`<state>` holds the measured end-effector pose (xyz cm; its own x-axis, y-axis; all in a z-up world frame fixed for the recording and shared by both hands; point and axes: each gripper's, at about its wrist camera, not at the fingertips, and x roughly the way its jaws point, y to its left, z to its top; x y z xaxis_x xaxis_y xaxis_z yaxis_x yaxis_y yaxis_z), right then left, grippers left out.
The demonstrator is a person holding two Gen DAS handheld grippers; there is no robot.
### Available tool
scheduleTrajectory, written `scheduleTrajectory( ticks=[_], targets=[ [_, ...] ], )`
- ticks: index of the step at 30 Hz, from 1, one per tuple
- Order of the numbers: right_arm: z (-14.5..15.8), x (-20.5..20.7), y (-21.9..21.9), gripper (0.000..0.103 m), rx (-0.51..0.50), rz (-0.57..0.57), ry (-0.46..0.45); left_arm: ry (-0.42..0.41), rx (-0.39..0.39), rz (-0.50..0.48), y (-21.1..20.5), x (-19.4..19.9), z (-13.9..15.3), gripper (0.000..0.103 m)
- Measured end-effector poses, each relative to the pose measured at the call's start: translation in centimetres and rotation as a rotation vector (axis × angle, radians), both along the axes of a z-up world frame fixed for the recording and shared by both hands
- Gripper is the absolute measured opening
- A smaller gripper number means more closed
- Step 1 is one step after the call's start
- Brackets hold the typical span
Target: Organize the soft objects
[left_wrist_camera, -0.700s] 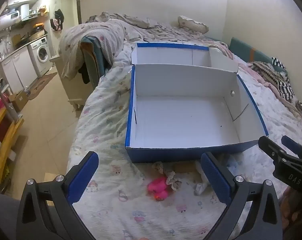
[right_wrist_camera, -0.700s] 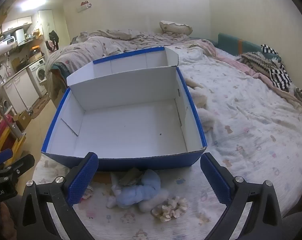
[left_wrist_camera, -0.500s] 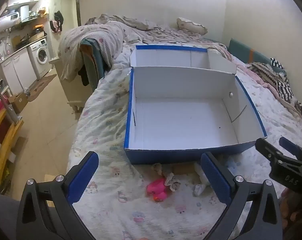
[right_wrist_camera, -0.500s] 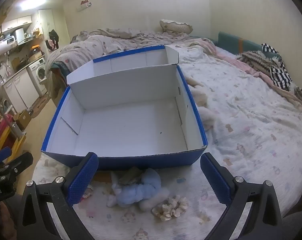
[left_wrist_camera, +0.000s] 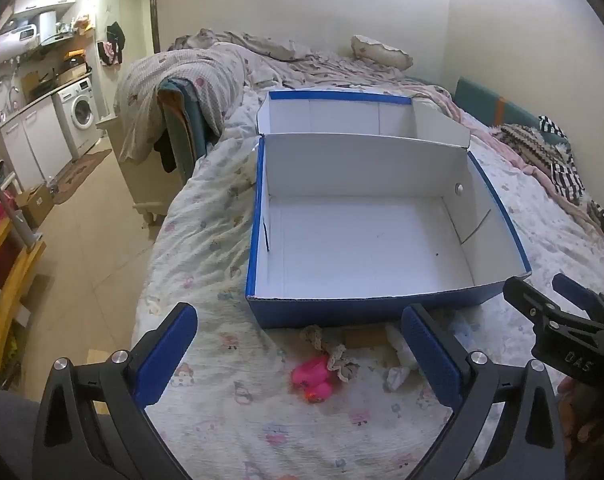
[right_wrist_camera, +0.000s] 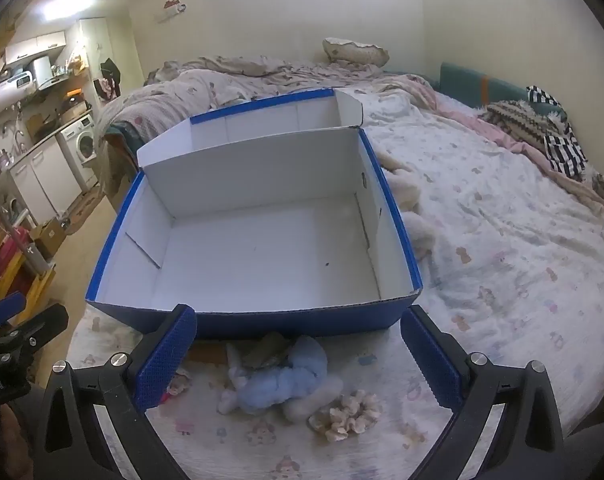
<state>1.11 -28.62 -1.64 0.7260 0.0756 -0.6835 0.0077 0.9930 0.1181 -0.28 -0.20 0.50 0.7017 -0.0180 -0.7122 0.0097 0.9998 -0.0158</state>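
Observation:
An open blue cardboard box [left_wrist_camera: 365, 312] with a white empty inside stands on the bed, also in the right wrist view [right_wrist_camera: 262, 320]. In front of it lie a pink soft toy [left_wrist_camera: 315, 378], a frilly beige piece [left_wrist_camera: 337, 356], a light blue plush [right_wrist_camera: 286, 380] and a cream ruffled piece [right_wrist_camera: 349, 418]. My left gripper [left_wrist_camera: 298, 360] is open above the pink toy. My right gripper [right_wrist_camera: 298, 360] is open above the blue plush, and also shows at the right edge of the left wrist view [left_wrist_camera: 557, 320]. Neither holds anything.
The bed edge [left_wrist_camera: 158, 280] drops to the floor on the left. Crumpled blankets [left_wrist_camera: 206, 76] and a pillow [left_wrist_camera: 381, 54] lie at the far end. Striped clothes [right_wrist_camera: 557, 136] lie at the right. A cream plush [right_wrist_camera: 413, 216] lies beside the box's right wall.
Both grippers have drawn back slightly toward me, so the box sits a little farther away. The toys have not moved, and both grippers stay open.

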Motion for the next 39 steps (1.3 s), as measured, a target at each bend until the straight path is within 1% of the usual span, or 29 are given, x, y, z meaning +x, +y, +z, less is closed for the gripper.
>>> scheduleTrajectory(
  ticks=[23, 39],
  targets=[
    [-0.07, 0.02, -0.08, 0.103, -0.006, -0.005, -0.01, 0.0, 0.0, -0.002, -0.06, -0.03, 0.04, 0.102],
    [-0.12, 0.03, -0.35, 0.103, 0.008, -0.011, -0.009, -0.006, 0.007, -0.003, -0.15, -0.27, 0.04, 0.102]
  ],
)
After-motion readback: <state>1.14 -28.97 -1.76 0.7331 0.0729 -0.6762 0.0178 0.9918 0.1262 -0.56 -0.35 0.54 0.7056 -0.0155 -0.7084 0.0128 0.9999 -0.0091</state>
